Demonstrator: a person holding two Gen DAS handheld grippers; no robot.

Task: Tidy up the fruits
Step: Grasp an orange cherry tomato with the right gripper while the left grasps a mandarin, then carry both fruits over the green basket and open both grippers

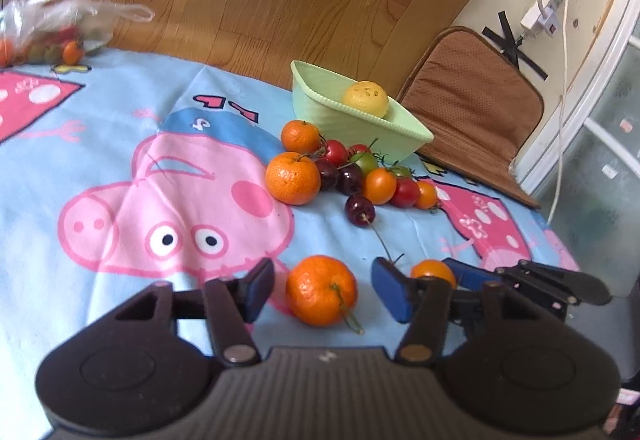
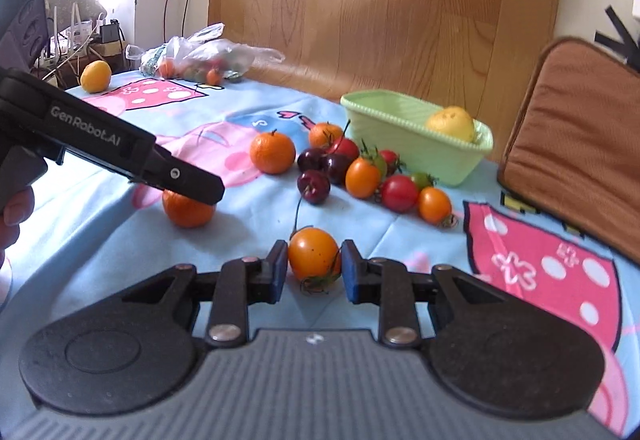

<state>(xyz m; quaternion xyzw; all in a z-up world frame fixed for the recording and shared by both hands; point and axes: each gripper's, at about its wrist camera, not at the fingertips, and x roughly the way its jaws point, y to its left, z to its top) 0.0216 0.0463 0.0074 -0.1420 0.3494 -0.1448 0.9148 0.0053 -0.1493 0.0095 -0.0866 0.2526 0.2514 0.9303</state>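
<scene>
- Orange in both hands' reach: the right tongs [image 2: 314, 272] are closed on a small orange tomato [image 2: 313, 253], a blue pad pressed to each flank and its green calyx hanging underneath, near the front edge of the cartoon blanket [image 2: 100, 240] that carries everything.
- The left tongs [image 1: 322, 290] stand open with a mandarin [image 1: 321, 290] lying between the pads, a gap showing on either side, so nothing is gripped there yet.
- My reading of the step: one fruit is picked and ready to travel, the other is being lined up. The right hand needs a lift and a carry toward the far right of the blanket; the left needs to close squarely on the mandarin's widest part, minding the stem that sticks out toward the camera.
- Just beyond the held tomato lies a lone dark cherry [image 2: 313, 181], its long stem trailing back toward the tongs.
- Past that, mid-blanket, a heap of fruit [image 1: 352, 169]: two mandarins, dark cherries, and red, orange and green tomatoes, touching one another.
- Behind the heap, by the blanket's far right edge, sits a pale green basket [image 1: 400, 137] with one yellow fruit [image 1: 366, 97] inside; it looks the likely destination.
- Farthest, at the far left corner, a clear plastic bag [image 2: 208, 55] holds more fruit, with another yellow fruit [image 2: 96, 76] beside it.
</scene>
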